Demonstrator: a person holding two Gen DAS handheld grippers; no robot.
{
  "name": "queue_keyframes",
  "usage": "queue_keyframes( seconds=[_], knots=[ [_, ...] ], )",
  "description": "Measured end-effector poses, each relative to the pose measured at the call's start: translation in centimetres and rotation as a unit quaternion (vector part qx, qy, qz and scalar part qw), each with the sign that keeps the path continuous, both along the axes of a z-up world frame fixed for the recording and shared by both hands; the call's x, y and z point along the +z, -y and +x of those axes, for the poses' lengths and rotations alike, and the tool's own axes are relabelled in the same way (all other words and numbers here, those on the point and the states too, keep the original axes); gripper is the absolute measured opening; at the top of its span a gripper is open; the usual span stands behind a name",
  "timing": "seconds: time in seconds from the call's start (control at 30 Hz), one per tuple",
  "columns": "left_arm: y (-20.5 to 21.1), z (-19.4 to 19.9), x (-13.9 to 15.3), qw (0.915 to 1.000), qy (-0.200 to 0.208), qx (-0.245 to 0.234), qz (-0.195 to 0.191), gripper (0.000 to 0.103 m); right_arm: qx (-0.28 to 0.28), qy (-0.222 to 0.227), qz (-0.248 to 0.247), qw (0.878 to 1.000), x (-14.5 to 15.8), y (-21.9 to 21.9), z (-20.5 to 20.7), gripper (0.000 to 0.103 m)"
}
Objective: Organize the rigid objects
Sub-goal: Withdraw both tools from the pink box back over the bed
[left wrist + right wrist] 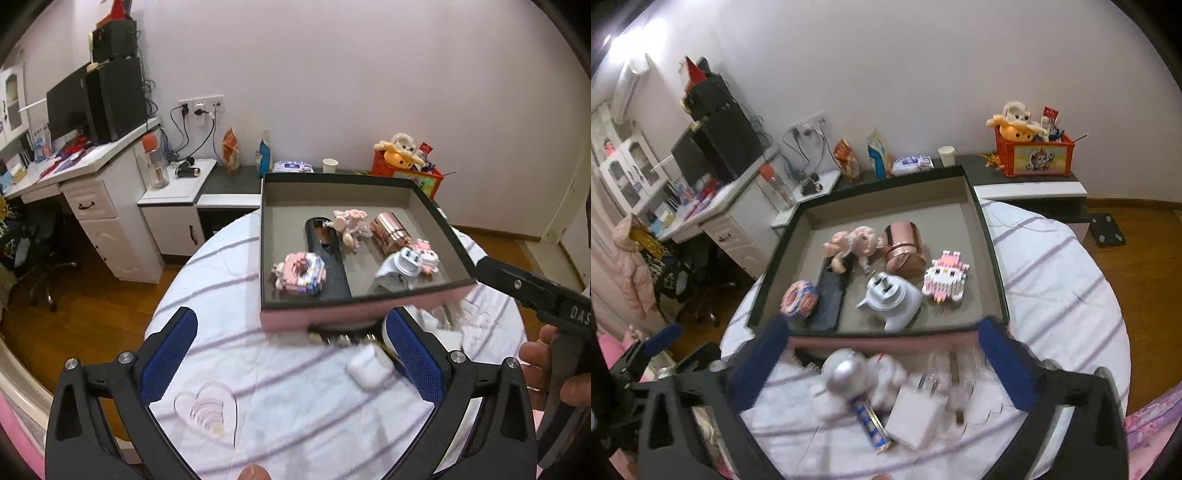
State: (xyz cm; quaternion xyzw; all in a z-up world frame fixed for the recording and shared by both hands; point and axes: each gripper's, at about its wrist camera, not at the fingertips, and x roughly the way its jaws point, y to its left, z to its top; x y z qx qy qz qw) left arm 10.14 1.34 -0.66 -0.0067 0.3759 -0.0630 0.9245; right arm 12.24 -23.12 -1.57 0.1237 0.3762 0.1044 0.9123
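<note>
wall (pixel 332 74): pale, plain | floor (pixel 110 314): wood | white desk (pixel 92 162) left | office chair (pixel 48 269)

1. The box (pixel 364 310) hides the far end of a dark thing (pixel 341 334) on the sheet in the left view; it is too smeared to tell what it is.
2. The right gripper (pixel 532 291) is cut off by the left view's edge; its tips lie behind the box.
3. The clear thing (pixel 956 384) beside the charger (pixel 916 413) is blurred beyond telling.

Black tool (pixel 290 363), blue mesh pads (pixel 168 363), silver screws.
</note>
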Motion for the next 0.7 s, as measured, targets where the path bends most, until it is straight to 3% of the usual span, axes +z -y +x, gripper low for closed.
queue_keyframes(
  seconds=[0.3, 0.7],
  knots=[
    [-0.1, -5.8, 0.4, 0.9999, 0.011, -0.002, -0.003, 0.103, 0.008, 0.021, 0.003, 1.0, 0.4, -0.5, -7.6, 0.103],
    [-0.2, -11.8, -0.1, 0.9997, 0.017, 0.001, -0.016, 0.103, -0.019, 0.077, -0.054, 0.995, 2.6, -1.3, -14.8, 0.103]
  ],
)
